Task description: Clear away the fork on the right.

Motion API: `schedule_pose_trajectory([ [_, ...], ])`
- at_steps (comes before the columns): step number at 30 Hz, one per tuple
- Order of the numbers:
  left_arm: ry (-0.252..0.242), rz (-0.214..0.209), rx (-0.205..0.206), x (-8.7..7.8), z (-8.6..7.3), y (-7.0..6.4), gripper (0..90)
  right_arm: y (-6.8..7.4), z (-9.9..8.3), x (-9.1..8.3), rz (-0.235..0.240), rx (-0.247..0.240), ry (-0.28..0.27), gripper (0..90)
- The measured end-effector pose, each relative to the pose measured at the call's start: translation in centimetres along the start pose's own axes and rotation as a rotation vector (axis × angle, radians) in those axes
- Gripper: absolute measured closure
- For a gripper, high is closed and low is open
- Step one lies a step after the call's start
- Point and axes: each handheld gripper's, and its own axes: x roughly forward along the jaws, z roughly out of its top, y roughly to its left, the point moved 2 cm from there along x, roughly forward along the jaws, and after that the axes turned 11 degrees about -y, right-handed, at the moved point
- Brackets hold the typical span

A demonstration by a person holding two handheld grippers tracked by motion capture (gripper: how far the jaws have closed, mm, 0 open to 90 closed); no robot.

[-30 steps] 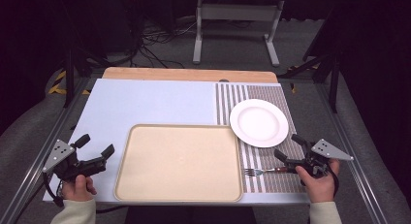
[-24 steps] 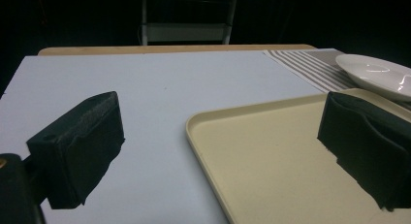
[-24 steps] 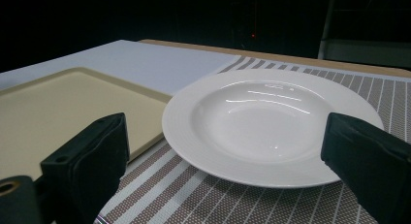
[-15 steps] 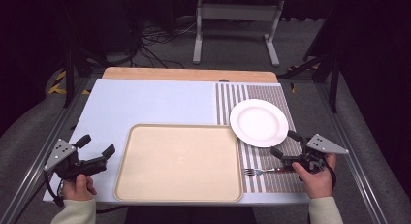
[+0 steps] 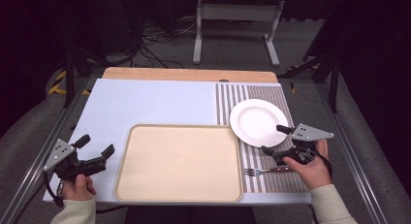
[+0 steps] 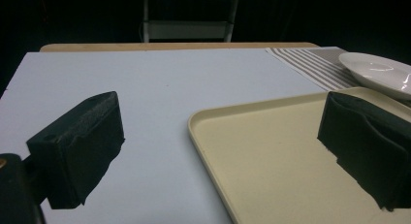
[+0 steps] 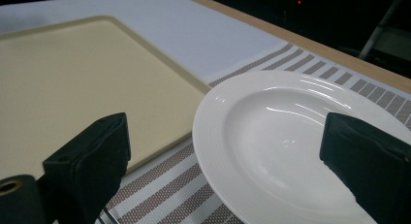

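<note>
Over the last second the right tongs point(image 5: 279, 139) have swung from the fork point(image 5: 264, 171) toward the plate point(image 5: 258, 122), jaws spread, released. The plate rests on the striped mat point(image 5: 276, 178), ungrasped. Left tongs point(image 5: 94, 146): released, unmoved beside the tray point(image 5: 178, 162).

Item count: one white plate point(image 5: 258, 122), far right; one beige tray point(image 5: 179, 162), near centre; one fork point(image 5: 264, 171), near right; one striped placemat point(image 5: 228, 100); two grippers.

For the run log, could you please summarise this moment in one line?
right gripper: open, by white plate rim | left gripper: open, idle | fork: on placemat | tray: empty
</note>
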Motion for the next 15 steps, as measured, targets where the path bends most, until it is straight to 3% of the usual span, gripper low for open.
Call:
schedule_pose_trajectory([
  [15, 0.002, 0.003, 0.0, 0.0, 0.0, 0.1, 3.1, -0.3, 1.1, 0.1, 0.071, -0.092, 0.173, 3.7],
])
